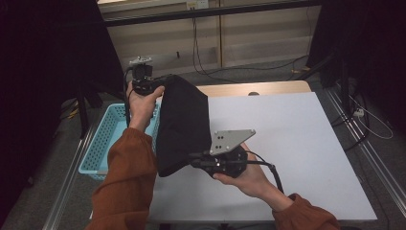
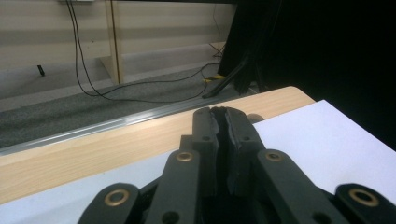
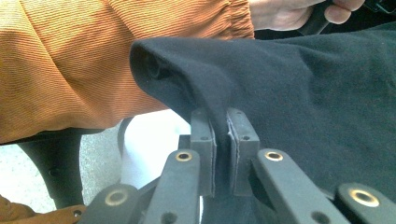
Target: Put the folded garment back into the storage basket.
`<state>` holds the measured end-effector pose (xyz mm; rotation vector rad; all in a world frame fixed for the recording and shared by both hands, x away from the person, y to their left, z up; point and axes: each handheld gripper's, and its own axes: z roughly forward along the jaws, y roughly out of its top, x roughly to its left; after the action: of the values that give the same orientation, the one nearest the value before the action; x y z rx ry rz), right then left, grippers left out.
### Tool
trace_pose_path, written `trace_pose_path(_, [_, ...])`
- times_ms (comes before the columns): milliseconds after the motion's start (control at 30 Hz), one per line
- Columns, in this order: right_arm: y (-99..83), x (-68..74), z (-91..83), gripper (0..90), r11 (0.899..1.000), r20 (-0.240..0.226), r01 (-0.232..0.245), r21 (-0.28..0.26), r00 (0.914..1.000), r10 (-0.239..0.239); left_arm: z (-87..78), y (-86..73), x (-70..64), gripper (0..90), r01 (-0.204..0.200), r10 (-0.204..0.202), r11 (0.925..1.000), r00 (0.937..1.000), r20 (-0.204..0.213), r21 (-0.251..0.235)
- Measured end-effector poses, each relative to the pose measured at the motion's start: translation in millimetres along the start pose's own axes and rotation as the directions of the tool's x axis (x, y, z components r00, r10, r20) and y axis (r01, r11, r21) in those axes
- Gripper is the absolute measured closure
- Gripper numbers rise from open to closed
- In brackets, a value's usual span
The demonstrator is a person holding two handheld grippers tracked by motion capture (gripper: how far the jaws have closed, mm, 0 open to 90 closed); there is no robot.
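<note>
Both grippers, left (image 1: pixel 152 87) and right (image 3: pixel 221 116), pinch black cloth (image 1: pixel 184 120) above the worktop (image 1: pixel 297 139); a thin bite could slip, dropping it toward the basket (image 1: pixel 98 143).

Matt black cloth (image 1: pixel 184 122), ribbed orange sleeve (image 3: pixel 84 56) (corduroy-like), perforated blue plastic basket (image 1: pixel 103 139), pale wood table edge (image 2: pixel 93 149)

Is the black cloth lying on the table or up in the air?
Up in the air. The black cloth hangs between the left gripper and the right gripper, above the table.
</note>
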<state>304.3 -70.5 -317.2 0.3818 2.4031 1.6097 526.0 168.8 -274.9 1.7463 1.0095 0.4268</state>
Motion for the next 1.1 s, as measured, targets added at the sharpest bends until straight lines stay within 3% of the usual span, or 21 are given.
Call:
trace_pose_path(833, [17.5, 3.4, 24.7, 83.4, 0.999, -0.036, 0.016, -0.045, 0.9992, -0.018, -27.2, 6.6, 22.5, 83.8, -0.008, 0.008, 0.9999, 0.9991, -0.041, -0.008])
trace_pose_path(1100, [21.2, 1.4, 33.4, 83.4, 0.999, -0.051, 0.017, -0.037, 0.9985, -0.019, -35.6, 8.1, 32.8, 83.8, -0.008, 0.008, 0.9999, 0.9983, -0.058, -0.009])
